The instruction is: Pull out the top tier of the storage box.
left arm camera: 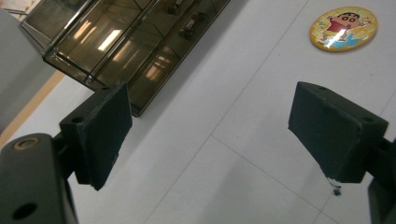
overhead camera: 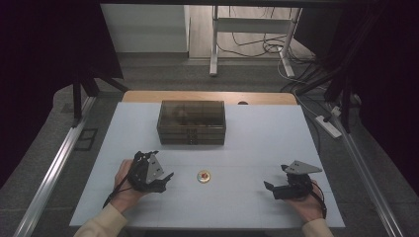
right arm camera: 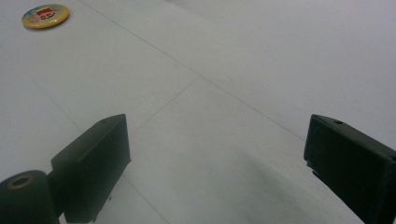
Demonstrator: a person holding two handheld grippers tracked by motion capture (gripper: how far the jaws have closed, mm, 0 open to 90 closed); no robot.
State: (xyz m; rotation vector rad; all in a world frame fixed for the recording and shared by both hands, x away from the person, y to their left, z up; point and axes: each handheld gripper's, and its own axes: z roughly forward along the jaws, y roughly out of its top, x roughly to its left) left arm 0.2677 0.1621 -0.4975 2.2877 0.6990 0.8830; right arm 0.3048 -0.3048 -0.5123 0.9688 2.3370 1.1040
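We see a pale grey table [overhead camera: 257, 143] carrying a dark, smoky see-through drawer box [overhead camera: 191, 122] toward its far edge and a small round yellow cartoon badge [overhead camera: 203, 176] lying flat nearer us.

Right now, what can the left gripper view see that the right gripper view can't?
The left gripper view shows the smoky see-through drawer box and the cartoon figure on the round badge, seen close. The right gripper view has more bare white table, with the badge far off in a corner, its picture too small to make out. Both share the badge, the table, and a pair of black jaws standing wide apart with nothing between them: left gripper, right gripper.
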